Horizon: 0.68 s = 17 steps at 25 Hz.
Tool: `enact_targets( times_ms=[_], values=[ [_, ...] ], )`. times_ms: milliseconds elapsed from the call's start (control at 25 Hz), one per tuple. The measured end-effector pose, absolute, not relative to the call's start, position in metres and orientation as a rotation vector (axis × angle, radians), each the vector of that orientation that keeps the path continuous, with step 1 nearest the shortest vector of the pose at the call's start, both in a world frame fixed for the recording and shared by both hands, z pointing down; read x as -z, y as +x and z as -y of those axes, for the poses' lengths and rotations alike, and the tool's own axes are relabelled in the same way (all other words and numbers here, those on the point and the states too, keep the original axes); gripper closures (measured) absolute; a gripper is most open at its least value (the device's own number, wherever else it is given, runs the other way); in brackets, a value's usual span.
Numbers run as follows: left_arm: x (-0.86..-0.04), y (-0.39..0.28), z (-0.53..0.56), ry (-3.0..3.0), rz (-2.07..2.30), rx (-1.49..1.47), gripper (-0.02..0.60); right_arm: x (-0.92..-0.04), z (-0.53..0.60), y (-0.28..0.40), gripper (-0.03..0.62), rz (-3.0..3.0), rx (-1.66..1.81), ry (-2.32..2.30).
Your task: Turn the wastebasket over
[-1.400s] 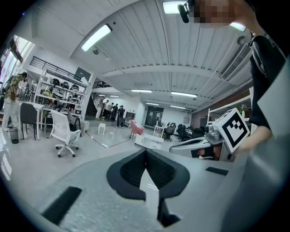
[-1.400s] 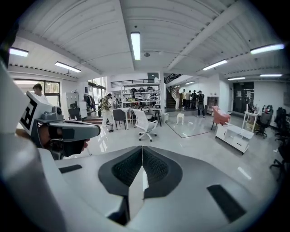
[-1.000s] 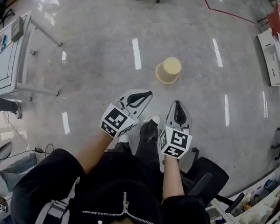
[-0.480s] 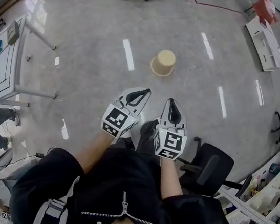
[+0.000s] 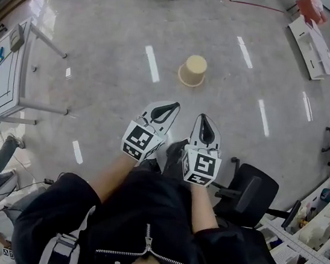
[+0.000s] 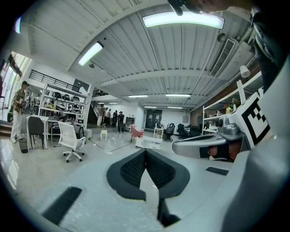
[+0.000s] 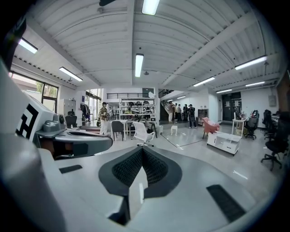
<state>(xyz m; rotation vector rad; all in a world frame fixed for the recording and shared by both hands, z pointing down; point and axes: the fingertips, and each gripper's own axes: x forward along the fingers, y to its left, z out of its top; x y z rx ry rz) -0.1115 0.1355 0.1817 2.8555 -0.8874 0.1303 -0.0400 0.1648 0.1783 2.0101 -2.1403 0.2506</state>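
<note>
- The head view alone shows the wastebasket [image 5: 193, 70]: beige, standing on the grey floor [image 5: 106, 28] ahead of the person, narrower end uppermost and wider rim down, well apart from both grippers.
- Neither gripper view catches the wastebasket; both look level across the hall at the ceiling lights and far shelving.
- In the left gripper view, the left gripper [image 6: 146, 156] has its dark pads pressed together with nothing between them.
- The right gripper view shows the same of the right gripper [image 7: 142, 154]: pads meeting, empty.
- From above, the two grippers sit side by side in front of the person's body, tips pointing toward the wastebasket.
- Each gripper view shows the other gripper at its edge, just beside it.
- A white office chair [image 7: 141, 132] appears in all three views.
- Only the gripper views show a pink chair [image 6: 136, 132], a low white cabinet [image 7: 225, 141] and people standing far off.
- Only the head view shows a black office chair [image 5: 247, 198] at the person's right.
</note>
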Motion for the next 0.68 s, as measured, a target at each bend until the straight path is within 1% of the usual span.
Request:
enact_targets(
  times_ms=[680],
  values=[
    [-0.182, -0.119, -0.132, 2.820, 0.912, -0.107, 0.577, -0.183, -0.157, -0.051, 0.586, 2.148, -0.274, 1.981]
  ],
)
